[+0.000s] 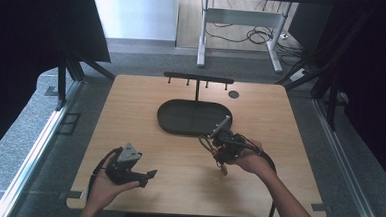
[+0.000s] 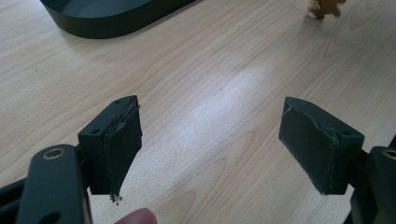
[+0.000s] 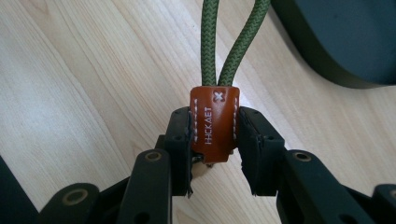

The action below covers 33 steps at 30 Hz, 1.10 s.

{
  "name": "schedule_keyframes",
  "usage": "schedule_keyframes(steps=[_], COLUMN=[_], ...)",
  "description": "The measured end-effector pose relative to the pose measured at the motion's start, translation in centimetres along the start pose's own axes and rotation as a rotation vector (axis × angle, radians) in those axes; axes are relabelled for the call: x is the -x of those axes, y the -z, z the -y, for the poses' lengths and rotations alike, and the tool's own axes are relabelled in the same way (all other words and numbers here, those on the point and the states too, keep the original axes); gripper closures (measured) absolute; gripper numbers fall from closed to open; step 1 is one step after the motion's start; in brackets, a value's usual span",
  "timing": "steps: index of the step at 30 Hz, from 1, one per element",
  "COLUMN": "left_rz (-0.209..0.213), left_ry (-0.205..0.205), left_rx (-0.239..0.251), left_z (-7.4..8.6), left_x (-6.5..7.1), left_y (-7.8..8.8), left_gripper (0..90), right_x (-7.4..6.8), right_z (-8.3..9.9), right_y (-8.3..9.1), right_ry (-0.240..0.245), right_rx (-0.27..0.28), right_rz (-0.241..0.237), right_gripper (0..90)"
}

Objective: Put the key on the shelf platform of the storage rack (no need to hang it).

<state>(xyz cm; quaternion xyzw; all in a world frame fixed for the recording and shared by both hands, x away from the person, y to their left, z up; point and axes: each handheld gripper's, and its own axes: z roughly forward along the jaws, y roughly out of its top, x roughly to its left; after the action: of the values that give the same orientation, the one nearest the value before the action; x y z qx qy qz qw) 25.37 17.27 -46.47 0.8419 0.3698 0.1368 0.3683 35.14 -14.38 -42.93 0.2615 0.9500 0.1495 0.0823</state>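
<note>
Right gripper view is showing the right gripper [image 3: 215,154] squeezing its fingers on the brown leather tab [image 3: 215,123], green cord loop [image 3: 229,42] pointing away toward the dark tray [image 3: 345,42]; left gripper [image 2: 210,144] is waiting, fingers open, farther off

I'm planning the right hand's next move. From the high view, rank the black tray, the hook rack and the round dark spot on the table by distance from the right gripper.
1. Black tray, just beyond the right gripper.
2. Round dark spot, behind the tray, rightward.
3. Hook rack, along the table's far edge.
</note>
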Motion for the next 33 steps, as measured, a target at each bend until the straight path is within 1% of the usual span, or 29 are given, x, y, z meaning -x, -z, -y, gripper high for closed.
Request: schedule_keyframes(steps=[6, 12, 15, 18, 33], left_rz=[0.0, 0.0, -0.001, 0.0, 0.002], left_ry=[0.001, 0.001, 0.001, 0.002, 0.001], left_rx=[-0.001, -0.002, -0.003, -0.003, -0.005], left_z=[0.0, 0.0, 0.0, 0.0, 0.0], left_x=[-0.1, -0.1, -0.1, 0.0, -0.1], left_y=[0.0, 0.0, -0.1, -0.1, 0.0], left_gripper=[21.5, 21.5, 21.5, 21.5, 21.5], right_x=[0.2, 0.6, 0.9, 1.2, 2.1], right_z=[-0.3, -0.6, -0.8, -1.0, -2.5], right_y=[1.0, 1.5, 2.0, 2.5, 3.4], right_ry=[0.001, 0.003, 0.002, -0.007, -0.012], right_rx=[0.011, 0.015, 0.029, 0.037, 0.03], right_rz=[0.013, 0.021, 0.028, 0.034, 0.054], right_gripper=[66.4, 66.4, 66.4, 66.4, 66.4])
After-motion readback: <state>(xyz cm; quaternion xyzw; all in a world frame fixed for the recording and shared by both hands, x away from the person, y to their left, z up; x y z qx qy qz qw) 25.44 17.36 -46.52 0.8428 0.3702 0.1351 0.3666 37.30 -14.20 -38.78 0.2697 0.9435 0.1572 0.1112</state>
